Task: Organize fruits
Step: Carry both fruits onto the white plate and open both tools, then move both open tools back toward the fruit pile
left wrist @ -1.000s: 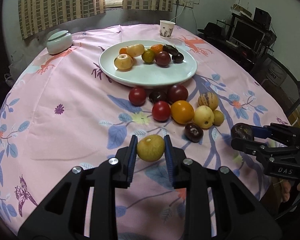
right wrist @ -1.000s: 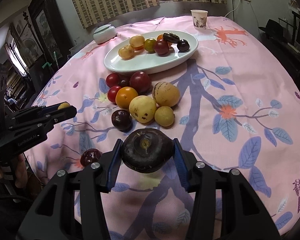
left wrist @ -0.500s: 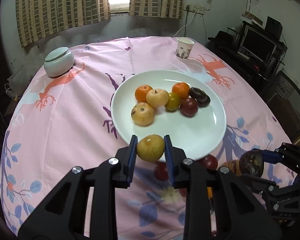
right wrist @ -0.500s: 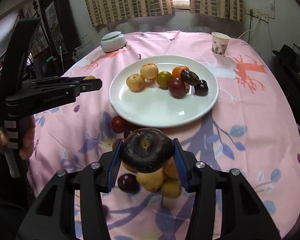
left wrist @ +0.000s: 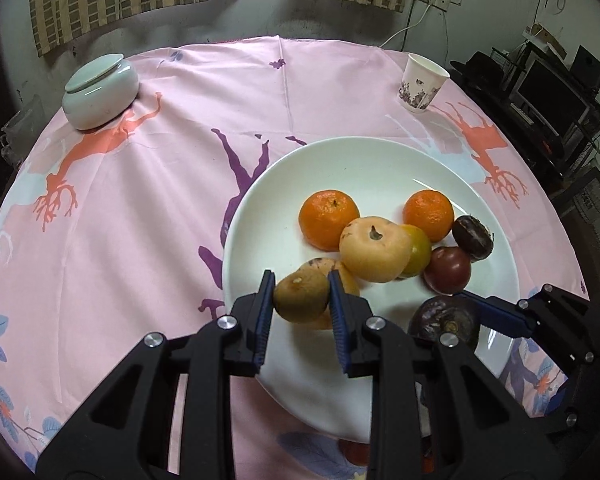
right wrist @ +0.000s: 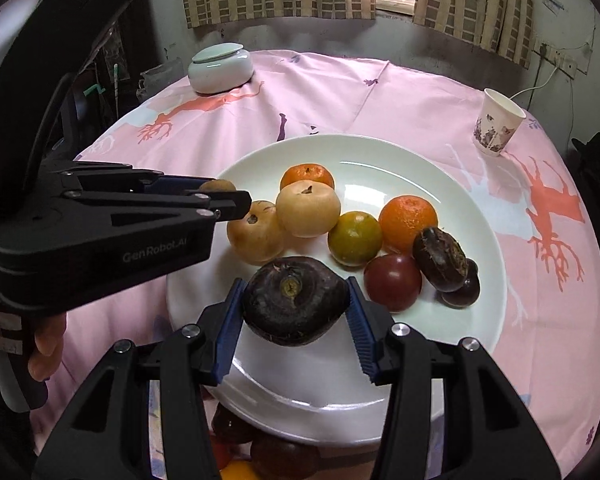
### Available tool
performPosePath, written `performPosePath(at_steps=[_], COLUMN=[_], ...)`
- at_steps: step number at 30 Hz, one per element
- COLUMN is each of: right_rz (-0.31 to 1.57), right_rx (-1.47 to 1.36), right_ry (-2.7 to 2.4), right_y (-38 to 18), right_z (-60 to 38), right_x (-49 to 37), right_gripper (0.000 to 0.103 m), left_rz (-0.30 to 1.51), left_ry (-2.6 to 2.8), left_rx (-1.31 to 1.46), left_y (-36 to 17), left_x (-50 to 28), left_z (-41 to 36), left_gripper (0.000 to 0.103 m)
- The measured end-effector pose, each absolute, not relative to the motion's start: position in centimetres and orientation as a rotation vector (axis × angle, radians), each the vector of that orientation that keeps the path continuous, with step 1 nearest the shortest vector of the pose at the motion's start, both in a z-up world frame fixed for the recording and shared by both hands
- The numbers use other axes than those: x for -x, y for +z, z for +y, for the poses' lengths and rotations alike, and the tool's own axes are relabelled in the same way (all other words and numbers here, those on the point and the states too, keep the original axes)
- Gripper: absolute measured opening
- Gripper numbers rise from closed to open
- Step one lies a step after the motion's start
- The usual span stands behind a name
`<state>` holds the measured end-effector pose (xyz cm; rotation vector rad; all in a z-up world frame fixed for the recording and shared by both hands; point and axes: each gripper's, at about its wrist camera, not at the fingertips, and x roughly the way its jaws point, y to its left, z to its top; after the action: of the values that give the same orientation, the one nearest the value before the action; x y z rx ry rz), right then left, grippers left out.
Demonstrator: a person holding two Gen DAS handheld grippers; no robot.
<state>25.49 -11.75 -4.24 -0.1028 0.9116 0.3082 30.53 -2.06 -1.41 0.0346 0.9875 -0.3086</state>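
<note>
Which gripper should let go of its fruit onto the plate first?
Probably the right gripper. Its dark fruit hangs over a bare part of the white plate, while the left gripper holds its yellow fruit right over another fruit.

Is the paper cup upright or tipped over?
Upright: the paper cup stands on its base on the tablecloth, open mouth up. Contents cannot be seen.
</note>
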Motion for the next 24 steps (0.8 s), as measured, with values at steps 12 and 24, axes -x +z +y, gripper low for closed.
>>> performPosePath(at_steps=[12,24], right_rz=[0.864,0.899], right_rx=[0.190,0.026], right_ry=[0.289,0.257], right_y=[-3.9,-1.0], right_z=[-10.5,-17.7], right_x=[-26.3,-15.3], right_gripper=[0.066,0.066], left_rz=[0.933,0.807], left_ry=[-0.296,-0.297], left_rx=[-0.008,-0.063], left_y=[0.0,3.3], left_x=[-30.4,-17.2], left_z=[-1.5,0.3], left_gripper=[0.076,0.096])
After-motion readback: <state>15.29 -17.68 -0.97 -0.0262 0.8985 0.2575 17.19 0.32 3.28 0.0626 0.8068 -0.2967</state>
